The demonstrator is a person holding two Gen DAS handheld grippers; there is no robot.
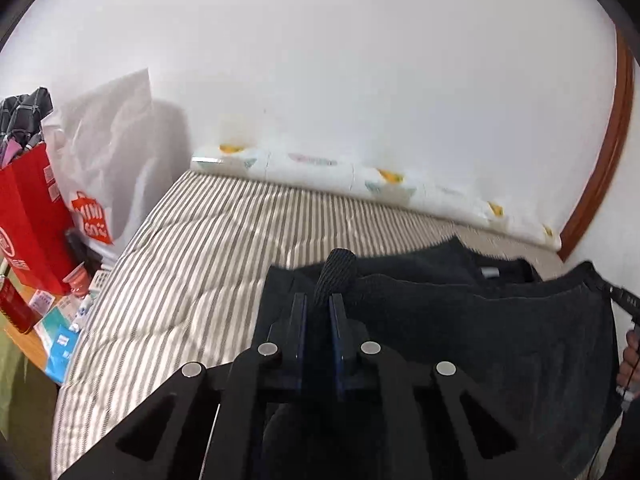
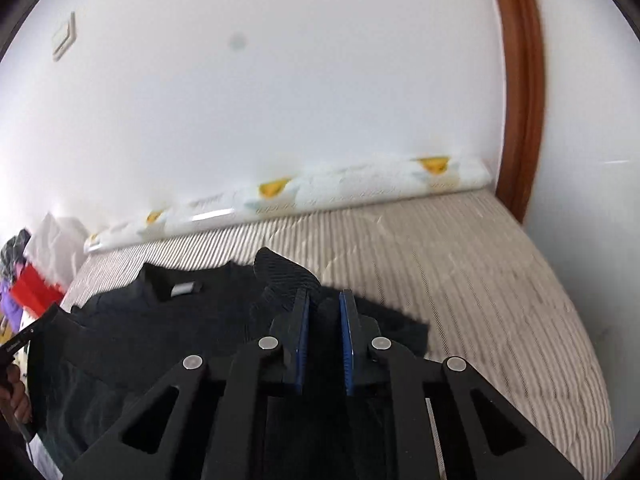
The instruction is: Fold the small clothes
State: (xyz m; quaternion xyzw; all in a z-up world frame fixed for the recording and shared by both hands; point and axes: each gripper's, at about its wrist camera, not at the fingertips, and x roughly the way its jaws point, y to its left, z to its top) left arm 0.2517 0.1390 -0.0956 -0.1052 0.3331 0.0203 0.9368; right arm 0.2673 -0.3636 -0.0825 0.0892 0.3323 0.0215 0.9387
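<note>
A black knit sweater (image 1: 500, 320) (image 2: 160, 320) lies on the striped bed (image 1: 200, 260) (image 2: 480, 280), its collar label (image 2: 184, 290) facing up. My left gripper (image 1: 318, 300) is shut on a ribbed black edge (image 1: 336, 272) of the sweater, which sticks up past the fingertips. My right gripper (image 2: 324, 296) is shut on another ribbed edge (image 2: 280, 276), with dark fabric filling the gap between its blue pads. The near part of the sweater hangs lifted between the two grippers. Each wrist view catches the other gripper and a hand (image 1: 630, 360) (image 2: 16, 392) at its border.
A long pack of patterned white rolls (image 1: 320, 168) (image 2: 360, 188) lies along the white wall. A red paper bag (image 1: 32, 208), a white plastic bag (image 1: 108, 140) and small boxes (image 1: 60, 340) crowd the bed's left side. A brown wooden frame (image 2: 524, 100) rises at the right.
</note>
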